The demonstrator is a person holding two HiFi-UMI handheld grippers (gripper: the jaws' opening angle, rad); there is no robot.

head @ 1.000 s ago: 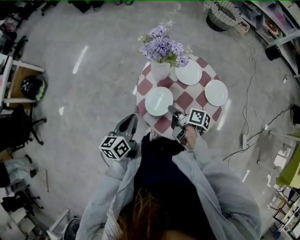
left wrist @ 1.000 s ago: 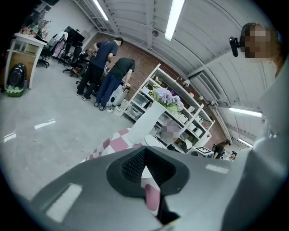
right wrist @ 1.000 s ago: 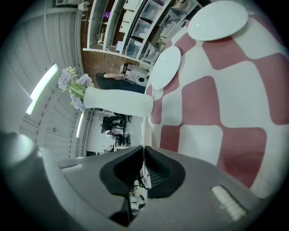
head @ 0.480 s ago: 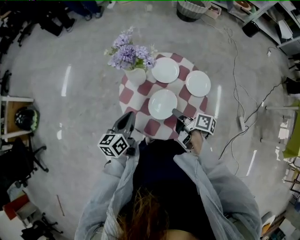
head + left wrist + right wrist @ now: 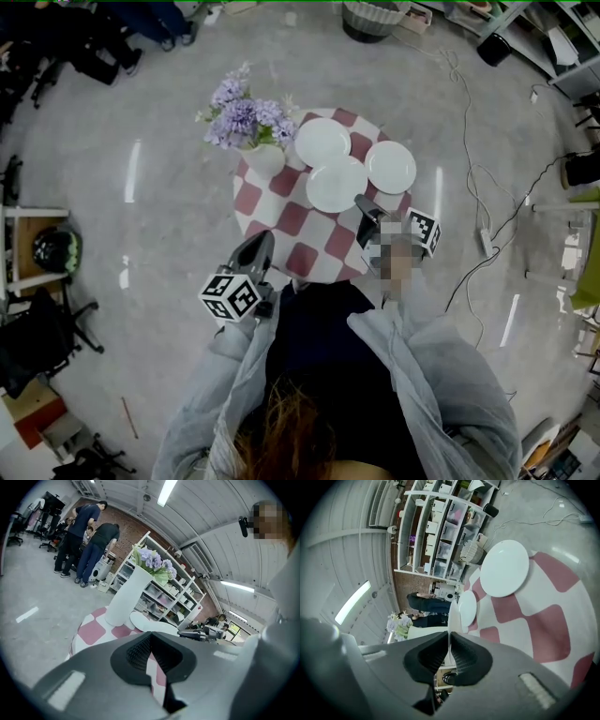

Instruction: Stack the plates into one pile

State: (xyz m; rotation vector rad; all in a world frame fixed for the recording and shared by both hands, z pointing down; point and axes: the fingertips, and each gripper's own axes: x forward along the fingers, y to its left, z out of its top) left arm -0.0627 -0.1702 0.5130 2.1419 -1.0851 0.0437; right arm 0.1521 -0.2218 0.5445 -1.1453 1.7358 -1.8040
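Plate (image 5: 336,184) carried farther, pinched in right tongs (image 5: 365,205)

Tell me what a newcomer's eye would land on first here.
The small round table in a red-and-white checked cloth stands out on the grey floor, with a vase of purple flowers at its far left edge. The right tool grips the near plate by its rim, close beside the far plate and the right plate.

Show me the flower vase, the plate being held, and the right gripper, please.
flower vase (image 5: 265,157): head view, on its white body below the purple blooms.
held plate (image 5: 336,184): head view, on the plate's middle.
right gripper (image 5: 362,202): head view, at the jaw tips, shut on the held plate's near rim.
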